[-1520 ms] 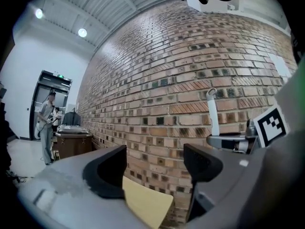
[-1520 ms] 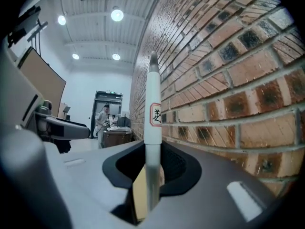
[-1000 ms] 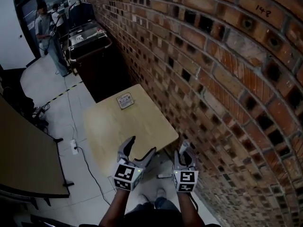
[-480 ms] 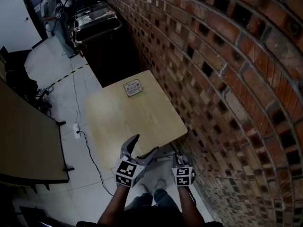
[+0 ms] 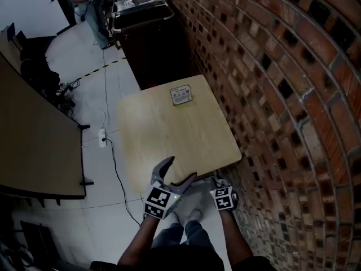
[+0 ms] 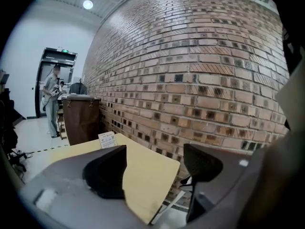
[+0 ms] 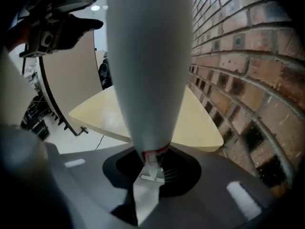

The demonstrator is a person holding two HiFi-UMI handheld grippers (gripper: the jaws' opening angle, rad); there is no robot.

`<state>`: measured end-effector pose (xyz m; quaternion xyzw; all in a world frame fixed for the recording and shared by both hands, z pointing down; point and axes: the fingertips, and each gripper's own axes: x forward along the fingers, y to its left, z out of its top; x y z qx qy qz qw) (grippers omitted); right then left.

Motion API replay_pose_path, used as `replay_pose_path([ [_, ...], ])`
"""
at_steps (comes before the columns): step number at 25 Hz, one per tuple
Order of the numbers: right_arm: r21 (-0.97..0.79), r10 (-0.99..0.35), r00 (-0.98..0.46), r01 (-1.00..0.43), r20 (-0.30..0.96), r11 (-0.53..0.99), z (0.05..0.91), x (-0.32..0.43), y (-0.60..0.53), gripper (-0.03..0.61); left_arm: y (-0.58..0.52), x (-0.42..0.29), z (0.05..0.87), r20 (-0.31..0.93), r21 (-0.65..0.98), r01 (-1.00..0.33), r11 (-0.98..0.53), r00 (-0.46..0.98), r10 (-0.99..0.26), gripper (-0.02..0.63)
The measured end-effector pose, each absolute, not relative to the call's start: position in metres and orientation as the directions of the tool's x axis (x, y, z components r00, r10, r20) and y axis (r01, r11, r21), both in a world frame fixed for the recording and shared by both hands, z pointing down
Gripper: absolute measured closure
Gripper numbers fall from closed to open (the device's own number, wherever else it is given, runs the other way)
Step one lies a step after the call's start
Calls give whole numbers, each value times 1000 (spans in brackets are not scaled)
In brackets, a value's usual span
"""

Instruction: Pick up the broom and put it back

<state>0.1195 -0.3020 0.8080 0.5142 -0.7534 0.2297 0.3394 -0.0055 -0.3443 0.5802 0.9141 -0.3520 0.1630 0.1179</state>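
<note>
My right gripper (image 7: 151, 168) is shut on the thin end of a white tapered broom handle (image 7: 147, 70) with a red band just above the pads. The handle rises straight up through the right gripper view. In the head view this gripper (image 5: 221, 192) sits low by the brick wall, just off the table's near corner, and the broom itself is hard to make out there. My left gripper (image 5: 180, 169) is open and holds nothing, hovering at the table's near edge. In the left gripper view (image 6: 155, 168) only the table top shows between its jaws.
A square wooden table (image 5: 169, 134) stands against the brick wall (image 5: 271, 95), with a small printed card (image 5: 180, 95) at its far edge. A dark cabinet (image 5: 152, 44) stands beyond it. A long desk (image 5: 34, 140) and a power strip (image 5: 102, 137) with its cable lie to the left.
Both grippers have sunk, the right one further, down beside the table's near corner, and it now points more steeply down. The left stays open and the right shut.
</note>
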Motion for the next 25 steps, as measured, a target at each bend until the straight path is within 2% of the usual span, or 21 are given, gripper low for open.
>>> replay_pose_path([
  [6,7,-595,-296,-892,747,452,827,95,-320,494,-346,-26,588,394,104,-713,-693,670,-629,236],
  [17,16,-644,-283,-909,711,417,828,84,-361,492,-342,-50,598,411,112,-748,-654,634,-655,236],
  [20,13,-663,-280,-916,694,400,823,83,-361,474,-341,-52,598,410,114,-749,-652,634,-656,237],
  [23,31,-669,-256,-922,697,385,821,87,-356,405,-340,-51,597,407,115,-747,-654,636,-655,236],
  [25,25,-670,-260,-923,696,384,819,89,-351,388,-339,-48,594,401,114,-742,-660,642,-653,236],
])
